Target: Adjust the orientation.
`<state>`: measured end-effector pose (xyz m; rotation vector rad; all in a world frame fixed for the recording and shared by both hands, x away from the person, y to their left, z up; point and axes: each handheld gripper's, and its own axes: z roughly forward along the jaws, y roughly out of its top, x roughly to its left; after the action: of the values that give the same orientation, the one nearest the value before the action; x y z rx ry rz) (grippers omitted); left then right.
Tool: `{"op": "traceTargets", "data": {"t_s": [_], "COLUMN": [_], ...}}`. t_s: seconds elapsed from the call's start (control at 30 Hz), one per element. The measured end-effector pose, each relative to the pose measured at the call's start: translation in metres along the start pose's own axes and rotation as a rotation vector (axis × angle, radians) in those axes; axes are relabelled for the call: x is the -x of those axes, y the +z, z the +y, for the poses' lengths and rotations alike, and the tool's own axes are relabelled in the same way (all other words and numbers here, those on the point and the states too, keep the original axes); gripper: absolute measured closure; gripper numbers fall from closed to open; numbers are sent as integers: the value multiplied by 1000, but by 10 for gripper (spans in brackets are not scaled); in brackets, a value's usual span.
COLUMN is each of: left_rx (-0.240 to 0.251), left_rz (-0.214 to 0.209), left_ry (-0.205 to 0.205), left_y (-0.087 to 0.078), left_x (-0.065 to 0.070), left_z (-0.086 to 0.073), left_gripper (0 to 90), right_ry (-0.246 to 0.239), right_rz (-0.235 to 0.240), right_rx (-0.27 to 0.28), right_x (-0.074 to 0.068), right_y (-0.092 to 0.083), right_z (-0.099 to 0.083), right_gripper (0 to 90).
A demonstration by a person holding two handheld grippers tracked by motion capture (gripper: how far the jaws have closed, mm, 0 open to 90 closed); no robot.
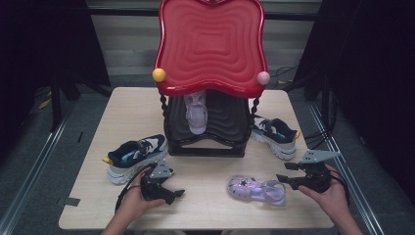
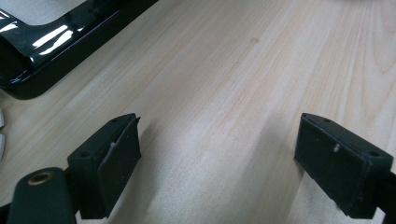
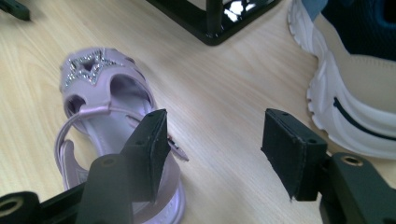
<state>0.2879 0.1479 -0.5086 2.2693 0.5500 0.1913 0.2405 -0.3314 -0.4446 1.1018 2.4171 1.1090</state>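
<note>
- We see the lilac sandal [image 1: 256, 190] lying flat on the surface [image 1: 210, 205], lower right of the high view, toe to the left and heel toward the right claw [image 1: 285, 172].
- That right claw sits just beside the heel, jaws apart and gripping nothing; in the right gripper view the sandal [image 3: 108, 122] lies behind the left jaw, not between the two, with bare wood in the gap.
- We judge the heel faces this claw because that is the handiest end to pinch.
- The left claw [image 1: 172, 183] rests at lower left, jaws wide open over bare wood, seemingly just waiting.
- Its twin, a second lilac sandal [image 1: 196, 111], already sits on the rack [image 1: 208, 139] at centre, under the red top [image 1: 210, 44] — probably where this one belongs too.
- Around: one sneaker [image 1: 134, 155] left of the rack, another sneaker [image 1: 275, 135] right of it.
- The right sneaker lies close to the claw's path to the rack, and the red top overhangs the shelf, so we expect a low, careful entry.
</note>
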Motion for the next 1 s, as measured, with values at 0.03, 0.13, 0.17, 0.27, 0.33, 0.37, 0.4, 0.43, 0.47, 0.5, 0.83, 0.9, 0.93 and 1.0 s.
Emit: {"op": "traceTargets", "data": {"t_s": [0.03, 0.13, 0.17, 0.27, 0.33, 0.37, 0.4, 0.43, 0.47, 0.5, 0.83, 0.9, 0.93, 1.0], "left_rx": [5, 5, 6, -8, -7, -7, -7, -6, -7, -7, -7, -7, -7, -7], "left_rz": [1, 0, -1, -2, -1, -1, -1, -1, -2, -2, -2, -2, -1, -2], "left_ry": [-5, -2, -5, 7, 6, 6, 6, 6, 6, 6, 6, 6, 6, 6], "left_y": [0, 1, 1, 1, 1, 1, 1, 1, 1, 1, 1, 1, 1, 1], "left_x": [0, 0, 0, -1, -1, -1, -1, -1, -1, -1, -1, -1, -1, -1], "left_z": [0, 0, 0, 1, 1, 1, 1, 1, 1, 1, 1, 1, 1, 1], "left_gripper": [132, 132, 132, 130, 130, 130, 130, 130, 130, 130, 130, 130, 130, 130], "right_ry": [1, -12, -19, -56, -50, -44, -44, -45, -49, -45, -57, -63, -59, -62], "right_rz": [9, 31, 37, 24, 42, 51, 57, 61, 68, 74, 85, 75, 80, 75], "right_rx": [1, -9, -15, -62, -60, -54, -46, -48, -47, -38, -50, -47, -43, -45], "right_x": [-1, -5, -7, -12, -13, -13, -14, -15, -15, -15, -15, -15, -15, -14], "right_y": [-1, 1, 3, 10, 15, 17, 18, 19, 20, 21, 24, 23, 23, 22], "right_z": [0, 1, 0, 0, -1, -1, -1, -1, -1, 0, 2, 1, 1, 1], "right_gripper": [404, 404, 404, 407, 416, 427, 443, 466, 481, 487, 540, 582, 600, 657]}}
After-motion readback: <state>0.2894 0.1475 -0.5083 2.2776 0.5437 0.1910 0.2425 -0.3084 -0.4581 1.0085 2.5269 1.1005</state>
